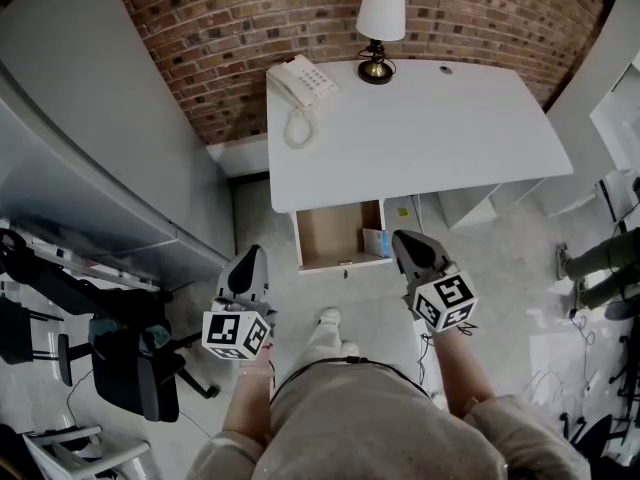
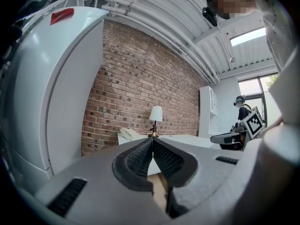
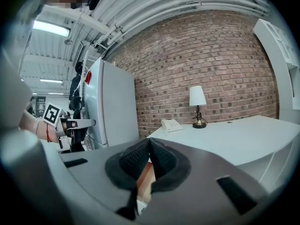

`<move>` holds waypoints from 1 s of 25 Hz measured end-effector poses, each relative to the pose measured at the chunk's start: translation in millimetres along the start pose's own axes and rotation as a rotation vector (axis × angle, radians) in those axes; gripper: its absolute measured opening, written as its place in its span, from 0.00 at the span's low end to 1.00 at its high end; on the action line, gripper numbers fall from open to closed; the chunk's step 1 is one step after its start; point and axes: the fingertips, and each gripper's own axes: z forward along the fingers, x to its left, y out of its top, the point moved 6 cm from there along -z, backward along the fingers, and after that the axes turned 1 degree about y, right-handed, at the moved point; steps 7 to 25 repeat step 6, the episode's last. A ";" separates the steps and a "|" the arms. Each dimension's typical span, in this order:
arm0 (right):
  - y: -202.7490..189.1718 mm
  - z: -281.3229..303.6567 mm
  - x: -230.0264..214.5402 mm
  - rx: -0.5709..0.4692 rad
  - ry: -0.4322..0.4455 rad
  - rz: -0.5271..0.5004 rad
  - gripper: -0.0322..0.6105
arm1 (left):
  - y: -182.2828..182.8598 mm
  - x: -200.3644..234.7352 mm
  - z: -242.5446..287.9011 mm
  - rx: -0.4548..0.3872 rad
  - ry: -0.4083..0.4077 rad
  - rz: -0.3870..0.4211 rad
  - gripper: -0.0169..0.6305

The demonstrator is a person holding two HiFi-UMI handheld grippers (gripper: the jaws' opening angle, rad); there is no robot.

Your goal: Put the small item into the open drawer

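The left hand-held gripper (image 1: 251,262) and right hand-held gripper (image 1: 409,245) hang shut and empty just short of the open drawer (image 1: 328,234) under the bench (image 1: 430,138), likely because the small item (image 1: 375,241) already lies inside, just left of the right one's tips.

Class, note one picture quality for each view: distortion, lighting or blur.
Head view: the lens bows the white desk and brick wall into curves; even light. Left gripper view: black rounded corners, ceiling light panel blown out. Right gripper view: same dark corners, lamp and wall sharp.
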 end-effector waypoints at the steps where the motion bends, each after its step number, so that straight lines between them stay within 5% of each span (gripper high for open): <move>1: -0.7 -0.5 -1.0 -0.001 0.000 0.001 0.06 | -0.3 -0.3 0.4 0.000 0.001 0.000 0.04; 25: -2.1 -0.7 -4.8 -0.008 -0.002 0.007 0.06 | 0.6 0.3 3.4 -0.003 0.008 0.002 0.04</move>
